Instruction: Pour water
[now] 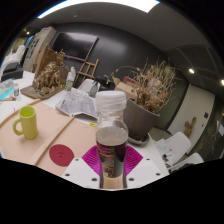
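Between the two fingers of the gripper stands a clear plastic bottle with a white cap, upright, dark liquid filling roughly its lower half. It appears to rest over a pink round coaster on the table, though its base is hidden by the fingers, so whether it is lifted or standing cannot be told. To the left of the bottle, well apart, stands a yellow-green mug, its handle turned toward the bottle; this looks the likely vessel for the pour. Between mug and bottle, nearer the bottle, lies a second red coaster. Behind the bottle sits a dark planter of dried grass, and further left behind it some crumpled clear wrapping. As for progress, the cap looks to be on and the bottle is vertical, so pouring seems not yet begun; carrying it to the mug and tipping remain. The tongs seem clenched on the bottle's sides, both fingers close against it.
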A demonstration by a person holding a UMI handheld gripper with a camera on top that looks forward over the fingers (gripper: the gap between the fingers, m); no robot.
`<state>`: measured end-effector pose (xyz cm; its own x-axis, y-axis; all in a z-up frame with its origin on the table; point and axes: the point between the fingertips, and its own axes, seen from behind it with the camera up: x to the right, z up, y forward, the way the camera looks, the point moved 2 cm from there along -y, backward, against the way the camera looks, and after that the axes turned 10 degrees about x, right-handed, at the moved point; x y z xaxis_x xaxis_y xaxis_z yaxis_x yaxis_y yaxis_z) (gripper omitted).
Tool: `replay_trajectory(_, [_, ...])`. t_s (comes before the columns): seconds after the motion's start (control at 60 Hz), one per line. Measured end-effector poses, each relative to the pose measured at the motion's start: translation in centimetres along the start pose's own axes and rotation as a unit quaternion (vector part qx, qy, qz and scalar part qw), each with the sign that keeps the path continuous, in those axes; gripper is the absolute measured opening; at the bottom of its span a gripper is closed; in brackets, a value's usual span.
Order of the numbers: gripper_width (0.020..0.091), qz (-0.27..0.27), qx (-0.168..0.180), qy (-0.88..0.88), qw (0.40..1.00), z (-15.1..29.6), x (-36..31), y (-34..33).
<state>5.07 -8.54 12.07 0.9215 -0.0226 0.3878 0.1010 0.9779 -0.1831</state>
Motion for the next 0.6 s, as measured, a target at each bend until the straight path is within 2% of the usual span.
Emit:
replay_trajectory(0.133, [0.0251, -0.034, 0.031, -0.15, 0.988, 6.5, -1.2, 0.7])
replay_trajectory(0.283, [0.0251, -0.051, 0.069, -0.348, 0.934, 11.9, -4.8, 1.8])
replay_trajectory(0.4, [0.0251, -0.062, 0.1, -0.482, 0.868, 13.9, -8.0, 3.2])
replay_trajectory(0.6, [0.0252, -0.051, 0.112, -0.624, 0.772, 13.9, -11.9, 4.8])
